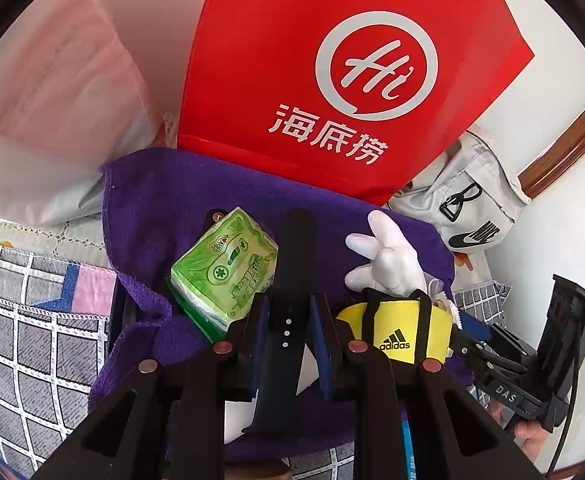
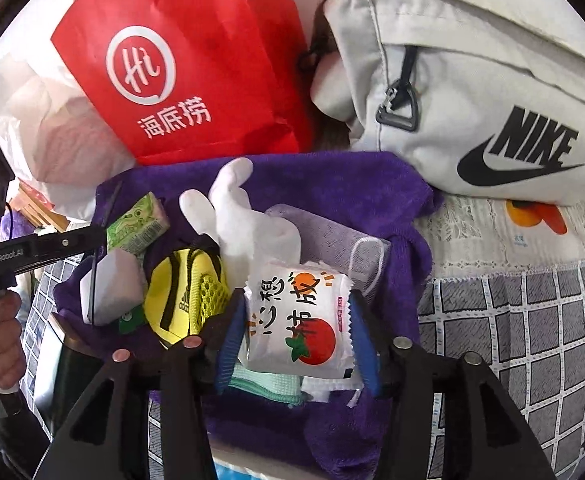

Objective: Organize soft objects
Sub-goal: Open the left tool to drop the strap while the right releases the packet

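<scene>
Purple towel [image 2: 332, 184]: tissue pack [image 2: 298, 320] between right gripper [image 2: 292, 344] fingers.

I see a purple towel [image 1: 164, 200] under a green tissue pack [image 1: 224, 264] with a cassette print, a white glove [image 1: 388, 256] and a yellow pouch [image 1: 396, 332] with black trim. Behind them is a red bag [image 1: 292, 60] with white lettering and a pale grey pouch [image 2: 472, 92] with a black logo. My right claw [image 2: 296, 336] has blue pads around a white packet [image 2: 296, 320] printed with orange and red fruit. The cloth [image 2: 532, 320] below is grey with a white grid.
</scene>
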Tool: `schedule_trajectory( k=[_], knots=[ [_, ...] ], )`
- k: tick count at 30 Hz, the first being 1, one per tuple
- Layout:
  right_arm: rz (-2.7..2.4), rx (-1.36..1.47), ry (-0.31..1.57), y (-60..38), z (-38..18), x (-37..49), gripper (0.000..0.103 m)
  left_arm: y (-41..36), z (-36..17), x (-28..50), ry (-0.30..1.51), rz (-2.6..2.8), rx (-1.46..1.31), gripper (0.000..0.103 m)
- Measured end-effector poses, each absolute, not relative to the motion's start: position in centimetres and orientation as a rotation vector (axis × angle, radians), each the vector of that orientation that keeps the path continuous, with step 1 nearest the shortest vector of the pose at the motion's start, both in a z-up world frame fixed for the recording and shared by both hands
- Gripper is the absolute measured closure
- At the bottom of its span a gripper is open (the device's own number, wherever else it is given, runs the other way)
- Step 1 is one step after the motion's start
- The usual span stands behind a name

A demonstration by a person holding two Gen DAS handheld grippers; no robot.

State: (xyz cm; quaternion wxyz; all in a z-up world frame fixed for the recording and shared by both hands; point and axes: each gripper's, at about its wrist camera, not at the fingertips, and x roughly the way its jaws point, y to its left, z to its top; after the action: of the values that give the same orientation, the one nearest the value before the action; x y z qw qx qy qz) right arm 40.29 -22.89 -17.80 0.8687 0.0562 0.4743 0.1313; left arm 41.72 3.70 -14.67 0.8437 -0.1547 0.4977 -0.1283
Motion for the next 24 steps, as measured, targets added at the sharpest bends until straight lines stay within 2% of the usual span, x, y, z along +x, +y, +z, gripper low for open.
schedule_trajectory(
  k=[3,5,7,17,19,24],
  knots=[
    [0.282,0.092,0.967,-22.7,-17.2,40.0,0.042,3.6,-14.7,41.7,1.054,-0.269,-0.327,0.082],
    [0.287,0.087,0.943,-22.6,-16.6,39.6,0.032,3.5,-14.7,41.6,1.057,-0.267,-0.324,0.082],
    [0.297,0.082,0.931,-22.3,-16.3,39.4,0.029,3.3,-14.9,41.7,1.061,-0.264,-0.320,0.082],
    [0.272,0.076,0.894,-22.3,-15.1,38.9,0.027,2.7,-15.0,41.7,1.069,-0.253,-0.300,0.080],
    [0.234,0.070,0.874,-22.5,-14.6,38.7,0.027,2.4,-15.0,41.7,1.071,-0.258,-0.302,0.073],
    [0.221,0.061,0.810,-22.5,-12.9,37.9,0.025,2.1,-14.7,41.6,1.073,-0.256,-0.302,0.063]
  ],
)
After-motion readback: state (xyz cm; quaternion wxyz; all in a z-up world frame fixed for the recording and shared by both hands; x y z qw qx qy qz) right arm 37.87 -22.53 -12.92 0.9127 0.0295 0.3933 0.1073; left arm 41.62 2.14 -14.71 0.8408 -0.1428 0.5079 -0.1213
